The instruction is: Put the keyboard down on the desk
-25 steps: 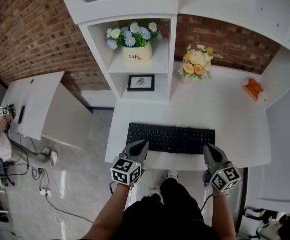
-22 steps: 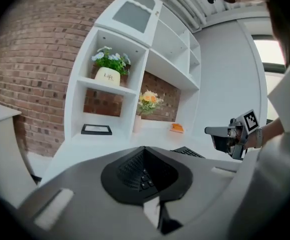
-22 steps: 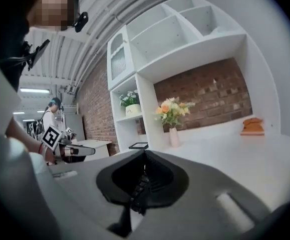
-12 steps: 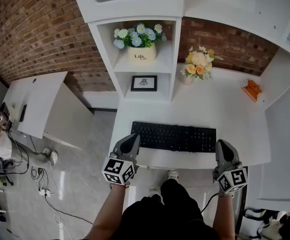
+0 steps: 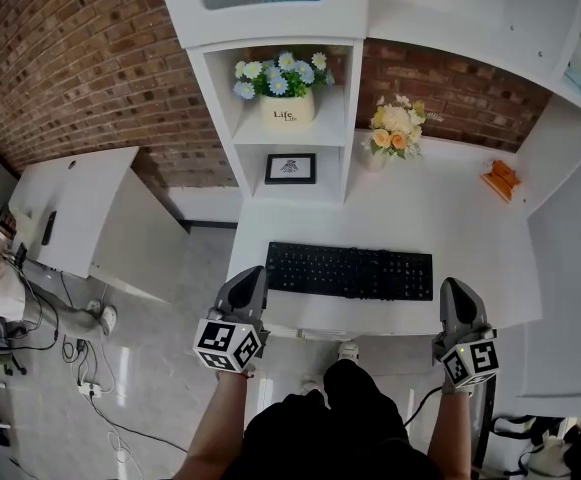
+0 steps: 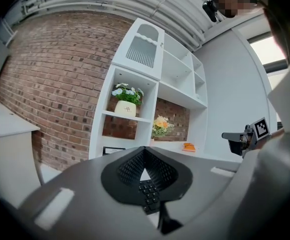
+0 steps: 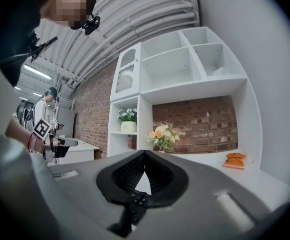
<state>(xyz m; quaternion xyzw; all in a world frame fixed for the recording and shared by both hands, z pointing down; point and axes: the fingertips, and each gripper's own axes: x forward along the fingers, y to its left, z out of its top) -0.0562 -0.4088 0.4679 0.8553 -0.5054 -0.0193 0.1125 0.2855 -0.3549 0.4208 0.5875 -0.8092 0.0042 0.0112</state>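
Observation:
The black keyboard point(image 5: 350, 271) lies flat on the white desk point(image 5: 450, 223), parallel to its front edge. My left gripper point(image 5: 254, 276) hovers at the desk's front left corner, just off the keyboard's left end, jaws shut and empty. My right gripper point(image 5: 453, 288) sits past the keyboard's right end near the front edge, also shut with nothing in it. In the left gripper view the closed left gripper point(image 6: 145, 149) shows a few keys of the keyboard point(image 6: 148, 194) below it. The right gripper view shows the shut right gripper point(image 7: 145, 154) with the keyboard point(image 7: 137, 201) under it.
A shelf unit behind the desk holds a flower pot point(image 5: 282, 93) and a small framed picture point(image 5: 290, 168). A bouquet vase point(image 5: 392, 128) and an orange object point(image 5: 500, 180) stand at the desk's back. A white side table point(image 5: 80, 208) and floor cables point(image 5: 80, 368) lie to the left.
Both grippers have drawn back from the keyboard's front edge and spread outward, the left one leftward, the right one rightward. The keyboard stays flat on the desk.

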